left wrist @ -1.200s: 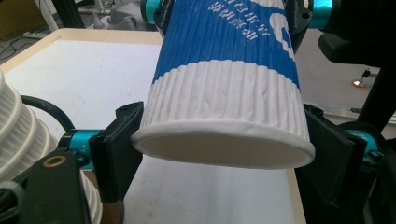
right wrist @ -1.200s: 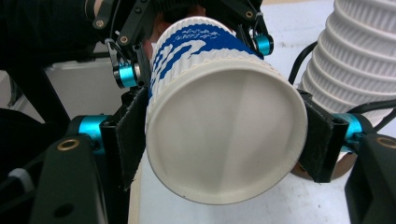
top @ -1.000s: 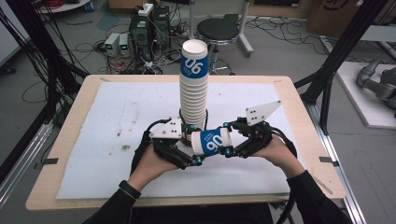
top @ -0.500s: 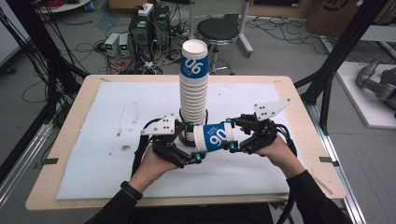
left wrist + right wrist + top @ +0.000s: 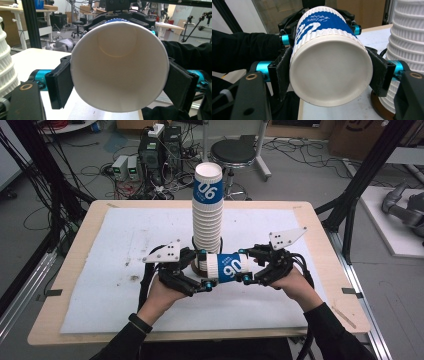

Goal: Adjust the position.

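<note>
A white ribbed paper cup (image 5: 229,267) with a blue "06" band lies sideways above the table, held between both grippers. My left gripper (image 5: 204,276) is shut on its rim end; in the left gripper view the open mouth of the cup (image 5: 120,65) faces the camera with a black jaw pressed on each side. My right gripper (image 5: 248,270) is shut on the base end; the right gripper view has the cup's flat bottom (image 5: 330,72) between the two pads. Just behind stands a tall stack of the same cups (image 5: 207,215).
The stack rests on a brown round base (image 5: 382,107) near the middle of a white mat (image 5: 125,245) covering the wooden table (image 5: 75,270). A stool (image 5: 240,152), computer boxes and cables sit on the floor beyond the far edge.
The cup and both grippers have shifted only slightly; the left hand has drifted a little to the left. Both jaws stay on the cup.
</note>
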